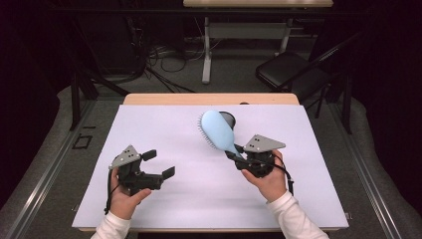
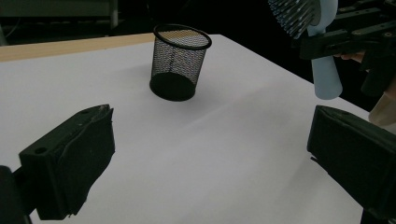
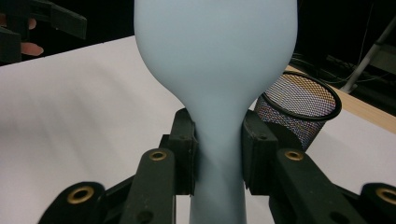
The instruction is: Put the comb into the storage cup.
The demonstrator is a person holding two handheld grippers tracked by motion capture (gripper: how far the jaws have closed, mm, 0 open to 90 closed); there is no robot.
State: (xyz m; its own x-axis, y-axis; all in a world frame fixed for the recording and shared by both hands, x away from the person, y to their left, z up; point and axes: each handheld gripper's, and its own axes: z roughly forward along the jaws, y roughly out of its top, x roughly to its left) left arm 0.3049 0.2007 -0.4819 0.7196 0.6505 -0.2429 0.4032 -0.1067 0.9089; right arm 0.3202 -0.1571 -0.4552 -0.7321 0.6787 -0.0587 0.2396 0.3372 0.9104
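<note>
In the high view, 2 forearms in white sleeves are being brought in from the near edge of the white table (image 1: 164, 199). The left gripper (image 1: 158, 164) is being held low over the left half of the table, its jaws standing wide apart with nothing between them and aimed toward the middle. The right gripper (image 1: 235, 152) is being held in the right hand (image 1: 268, 180), pointed up and to the left, and its jaws are clamped on the handle of a light blue hairbrush (image 1: 217, 129). The brush head is being carried above the table, in front of a black mesh cup (image 1: 229, 118) that is mostly covered by it.

In the left gripper view, the 2 open jaws are being seen at the lower corners, with bare table between them. The mesh cup (image 2: 180, 61) is being shown whole here, standing upright near the far edge. The hairbrush (image 2: 322, 65) is being seen from its bristle side at the upper right, its handle hanging below the other gripper's jaws.

In the right gripper view, the smooth back of the hairbrush (image 3: 215, 56) is being shown, its neck pinched between both pads. The mesh cup (image 3: 299, 109) is standing just behind, to the right.
</note>
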